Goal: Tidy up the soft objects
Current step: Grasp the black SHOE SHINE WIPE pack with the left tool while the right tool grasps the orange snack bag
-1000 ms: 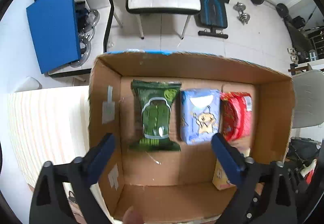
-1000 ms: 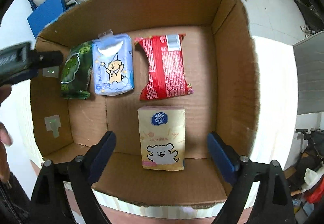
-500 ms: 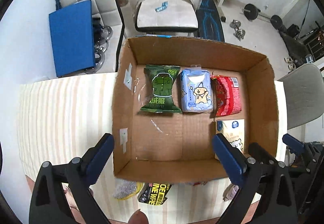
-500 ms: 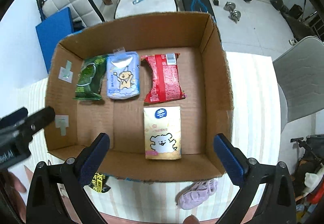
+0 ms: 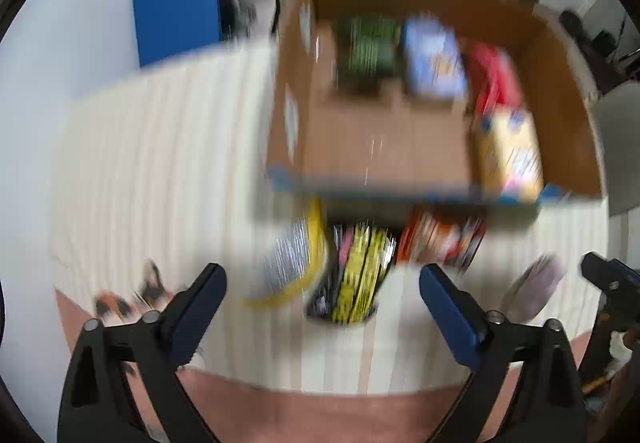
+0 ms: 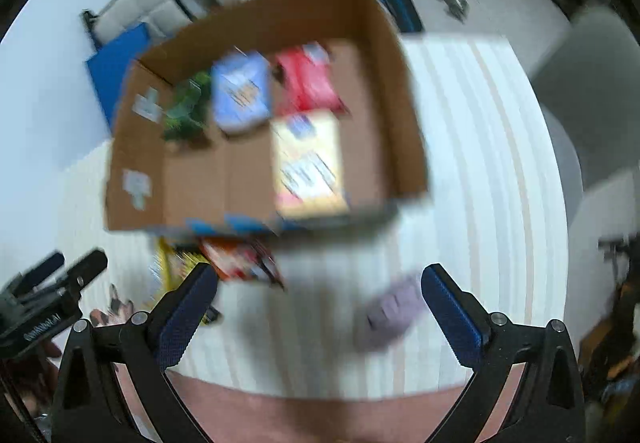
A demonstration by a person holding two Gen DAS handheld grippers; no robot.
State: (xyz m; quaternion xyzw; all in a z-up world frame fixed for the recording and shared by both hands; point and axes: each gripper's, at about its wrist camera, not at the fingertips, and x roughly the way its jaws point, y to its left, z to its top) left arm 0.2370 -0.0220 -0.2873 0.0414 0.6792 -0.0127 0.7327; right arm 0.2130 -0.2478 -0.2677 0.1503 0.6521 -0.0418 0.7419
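Cardboard box (image 5: 560, 91) far on striped table (image 5: 160, 163), four soft packs inside; black-yellow packet (image 5: 356, 275) and lilac soft item (image 6: 392, 315) near; left gripper (image 5: 320, 299) and right gripper (image 6: 316, 299) both spread wide, holding nothing

Our left gripper (image 5: 323, 285) has black angular arms, each tipped with a dark blue pad, and silver screw heads sit along the arm joints. Our right gripper (image 6: 319, 285) is built the same way, its blue pads (image 6: 450, 313) finely textured. Seen from the right wrist, the left gripper's black body carries blurred white lettering we cannot read.
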